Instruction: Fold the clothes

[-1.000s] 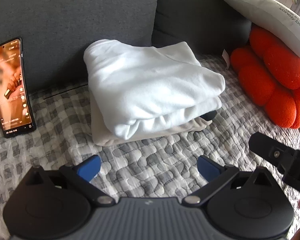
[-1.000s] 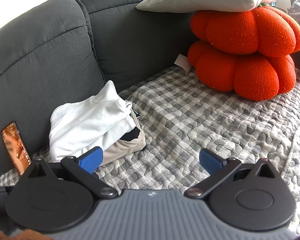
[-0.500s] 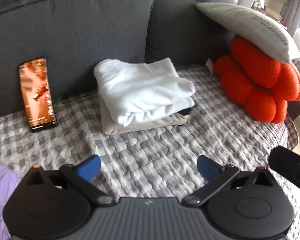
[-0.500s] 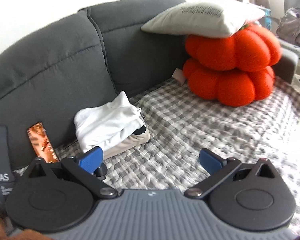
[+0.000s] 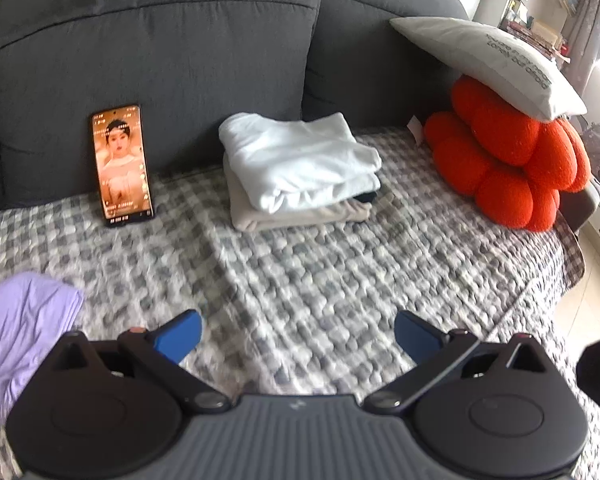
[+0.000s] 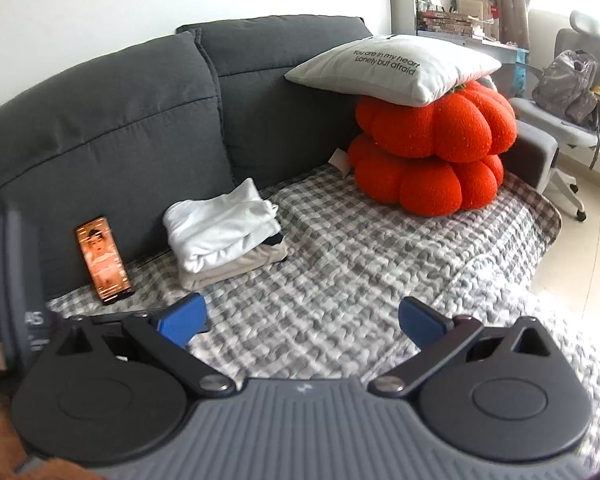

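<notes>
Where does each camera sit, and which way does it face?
Left wrist: on the open left gripper, facing the sofa back; lilac crumpled garment at lower left.
Right wrist: on the open right gripper, angled toward the sofa's right end and a white office chair.
Both show the folded white-and-beige clothes stack and the lit upright phone.

Folded stack [image 5: 300, 172] far centre on checked sofa cover, against dark backrest: white top [image 5: 296, 156] uppermost, thick soft folds; beige garment [image 5: 296, 216] flat underneath; black bit [image 5: 366, 197] peeking at right edge. Lilac garment [image 5: 20, 332] near left, crumpled, unfolded.
</notes>
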